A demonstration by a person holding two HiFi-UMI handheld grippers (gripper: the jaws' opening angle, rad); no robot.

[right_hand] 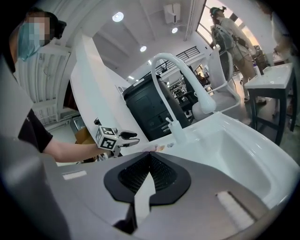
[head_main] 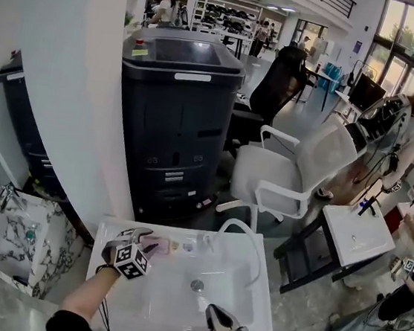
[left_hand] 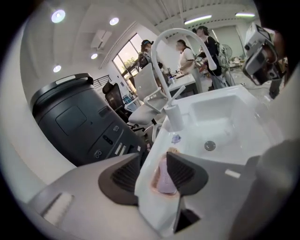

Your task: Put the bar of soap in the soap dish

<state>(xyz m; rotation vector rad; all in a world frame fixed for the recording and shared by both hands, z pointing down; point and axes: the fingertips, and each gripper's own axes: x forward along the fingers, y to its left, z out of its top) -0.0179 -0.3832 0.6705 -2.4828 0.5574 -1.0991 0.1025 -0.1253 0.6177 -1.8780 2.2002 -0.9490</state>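
Observation:
A pale lilac bar of soap (left_hand: 164,180) lies in a pink soap dish (left_hand: 153,183) on the back left rim of the white sink (head_main: 249,309). My left gripper (head_main: 141,235) (left_hand: 153,158) hovers right over the dish. It is open, with one pad on either side of the soap and nothing gripped. In the right gripper view the dish (right_hand: 159,148) shows as a small pink patch beside the tap base. At the sink's front edge my right gripper (head_main: 213,312) (right_hand: 150,157) is shut and empty.
A curved white faucet (head_main: 247,233) rises from the sink's back rim, and the drain (head_main: 197,285) sits mid-basin. Behind the sink stand a black cabinet (head_main: 175,120) and a white chair (head_main: 296,172). To the right is a second sink (head_main: 355,235). A white pillar (head_main: 76,70) stands on the left.

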